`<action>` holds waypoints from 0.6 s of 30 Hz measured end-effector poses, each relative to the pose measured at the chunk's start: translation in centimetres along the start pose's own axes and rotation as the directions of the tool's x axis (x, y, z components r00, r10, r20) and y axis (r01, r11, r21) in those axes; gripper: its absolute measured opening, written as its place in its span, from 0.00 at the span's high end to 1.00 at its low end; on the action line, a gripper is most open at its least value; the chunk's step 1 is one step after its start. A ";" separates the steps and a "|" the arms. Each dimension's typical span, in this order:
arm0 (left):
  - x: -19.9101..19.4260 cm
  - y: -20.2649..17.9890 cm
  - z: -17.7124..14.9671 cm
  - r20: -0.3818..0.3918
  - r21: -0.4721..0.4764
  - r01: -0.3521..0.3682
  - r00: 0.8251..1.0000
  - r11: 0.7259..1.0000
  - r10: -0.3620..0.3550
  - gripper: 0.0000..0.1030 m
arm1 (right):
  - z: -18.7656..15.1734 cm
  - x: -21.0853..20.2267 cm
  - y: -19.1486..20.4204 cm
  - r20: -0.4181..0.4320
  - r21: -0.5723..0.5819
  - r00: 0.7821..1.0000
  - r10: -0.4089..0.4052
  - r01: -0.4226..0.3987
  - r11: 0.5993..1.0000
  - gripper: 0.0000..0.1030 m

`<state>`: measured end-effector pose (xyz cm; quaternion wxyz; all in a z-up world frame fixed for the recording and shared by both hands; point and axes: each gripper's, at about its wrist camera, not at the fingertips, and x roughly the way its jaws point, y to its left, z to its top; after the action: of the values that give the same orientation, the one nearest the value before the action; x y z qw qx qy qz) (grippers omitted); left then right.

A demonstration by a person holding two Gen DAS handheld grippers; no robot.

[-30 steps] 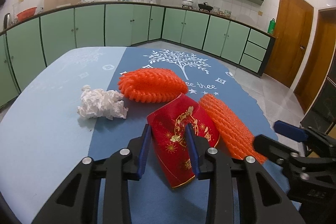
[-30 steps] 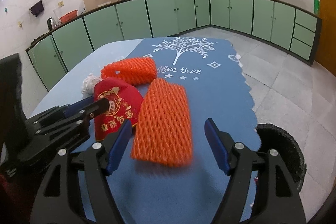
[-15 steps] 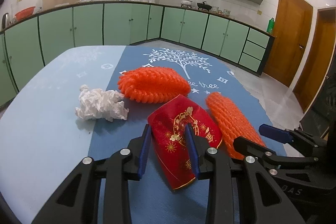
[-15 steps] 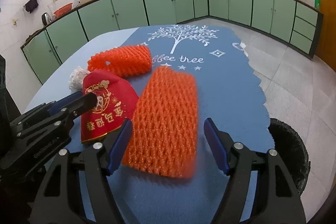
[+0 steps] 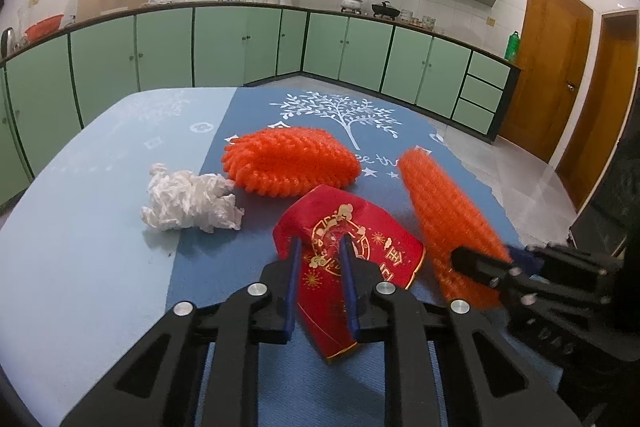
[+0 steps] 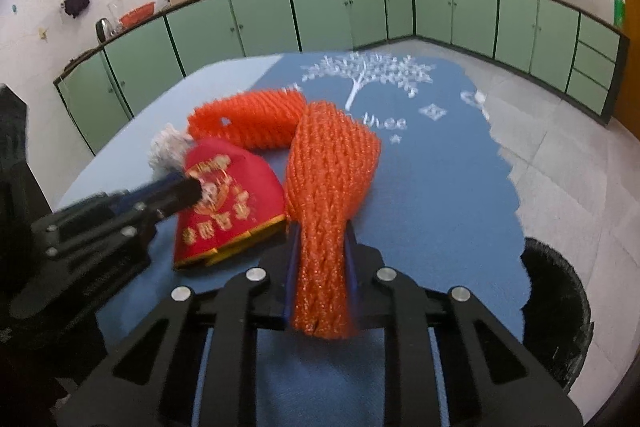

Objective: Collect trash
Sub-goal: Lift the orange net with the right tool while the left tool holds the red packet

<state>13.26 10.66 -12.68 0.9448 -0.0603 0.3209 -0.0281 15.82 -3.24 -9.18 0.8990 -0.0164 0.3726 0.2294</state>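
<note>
My left gripper (image 5: 320, 247) is shut on a red pouch with gold print (image 5: 352, 251), which rests on the blue tablecloth; the pouch also shows in the right wrist view (image 6: 228, 203). My right gripper (image 6: 320, 231) is shut on an orange foam net sleeve (image 6: 328, 179), squeezing its near end; that sleeve shows in the left wrist view (image 5: 444, 211). A second orange foam net (image 5: 292, 163) lies behind the pouch and shows in the right wrist view (image 6: 252, 119). A crumpled white tissue (image 5: 188, 199) lies to the left.
A black trash bin (image 6: 560, 311) stands on the floor off the table's right edge. The table edge (image 6: 508, 187) runs close on the right. Green kitchen cabinets (image 5: 240, 43) line the far walls.
My right gripper has closed from wide open onto the near orange foam net, pinching it narrow. My left gripper stays shut on the red pouch.
</note>
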 end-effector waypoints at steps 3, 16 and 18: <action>0.1 0.3 0.0 -0.015 -0.023 0.009 1.000 1.000 -0.009 0.65 | 0.5 -1.2 0.0 0.030 -0.004 1.000 -0.001 0.001 1.000 0.82; 1.1 0.6 -0.3 -0.081 -0.075 0.010 0.997 0.997 -0.016 0.28 | 0.5 -2.2 -1.9 0.045 0.037 0.999 -0.029 0.028 0.999 0.82; 1.1 0.3 -0.6 -0.088 -0.072 0.012 0.996 0.997 -0.018 0.24 | 0.5 -2.3 -2.0 0.045 0.039 0.999 -0.031 0.029 0.999 0.82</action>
<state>13.78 10.75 -13.82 0.9266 -0.0950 0.3630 -0.0265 15.57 -5.84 -7.57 0.9107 0.0005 0.3562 0.2090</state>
